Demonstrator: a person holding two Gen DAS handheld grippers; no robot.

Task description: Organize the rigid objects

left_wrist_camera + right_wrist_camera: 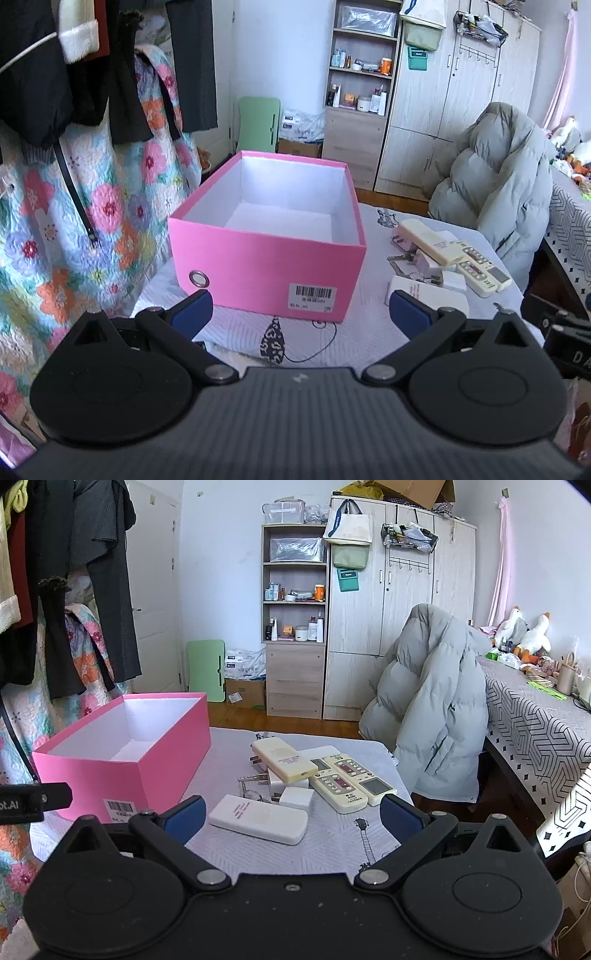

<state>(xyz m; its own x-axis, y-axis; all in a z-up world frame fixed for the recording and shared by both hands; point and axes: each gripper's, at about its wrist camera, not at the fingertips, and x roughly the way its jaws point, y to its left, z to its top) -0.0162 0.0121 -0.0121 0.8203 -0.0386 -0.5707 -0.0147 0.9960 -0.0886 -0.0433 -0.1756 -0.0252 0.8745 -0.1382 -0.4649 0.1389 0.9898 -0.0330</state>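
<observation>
An open pink box [269, 269] with a white, empty inside stands on the cloth-covered table; it also shows in the right wrist view [122, 775] at the left. A pile of white remotes [343, 779] and plug chargers [295, 797] lies to its right, with one white remote [258, 818] nearest me. The pile shows in the left wrist view [450, 258] too. My left gripper [301, 315] is open and empty, just before the box's front wall. My right gripper [291, 818] is open and empty, its fingers either side of the nearest remote, a little short of it.
A chair with a grey puffer jacket [428, 716] stands behind the table's right side. Hanging clothes and a floral quilt [74, 206] are at the left. A patterned desk [535, 731] is at the right. Shelves and wardrobes [295, 627] line the far wall.
</observation>
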